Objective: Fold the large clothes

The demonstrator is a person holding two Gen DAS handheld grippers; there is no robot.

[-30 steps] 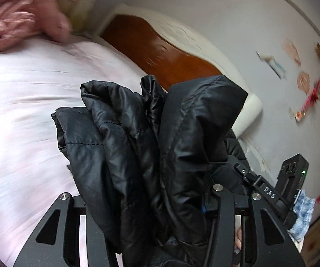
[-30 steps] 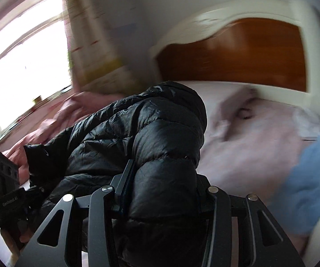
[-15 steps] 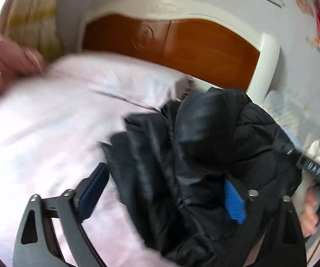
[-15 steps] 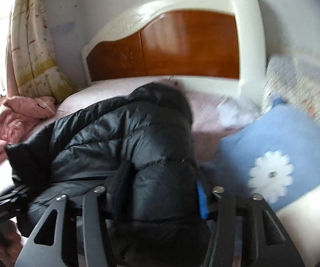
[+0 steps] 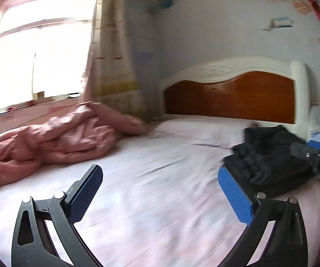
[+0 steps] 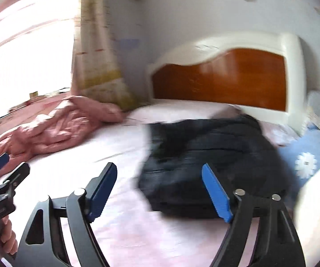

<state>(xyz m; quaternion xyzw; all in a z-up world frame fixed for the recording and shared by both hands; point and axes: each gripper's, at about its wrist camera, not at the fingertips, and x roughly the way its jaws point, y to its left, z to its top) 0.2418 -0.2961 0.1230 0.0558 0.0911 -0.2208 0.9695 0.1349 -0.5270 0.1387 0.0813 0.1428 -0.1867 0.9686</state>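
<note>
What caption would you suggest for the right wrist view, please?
Right gripper opening, empty, above the folded black jacket on the pink bed.

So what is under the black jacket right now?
The black jacket lies in a bundle on the pale pink bedsheet, near the headboard. Whatever lies directly beneath the bundle is covered.

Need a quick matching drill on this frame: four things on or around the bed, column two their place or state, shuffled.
1. black puffer jacket
2. pink quilt
3. blue flower cushion
4. left tongs

A. crumpled by the window
B. open, nothing between the pads
C. folded on the sheet near the headboard
D. at the bed's right edge, beside the jacket

Pairs: 1-C, 2-A, 3-D, 4-B
</note>
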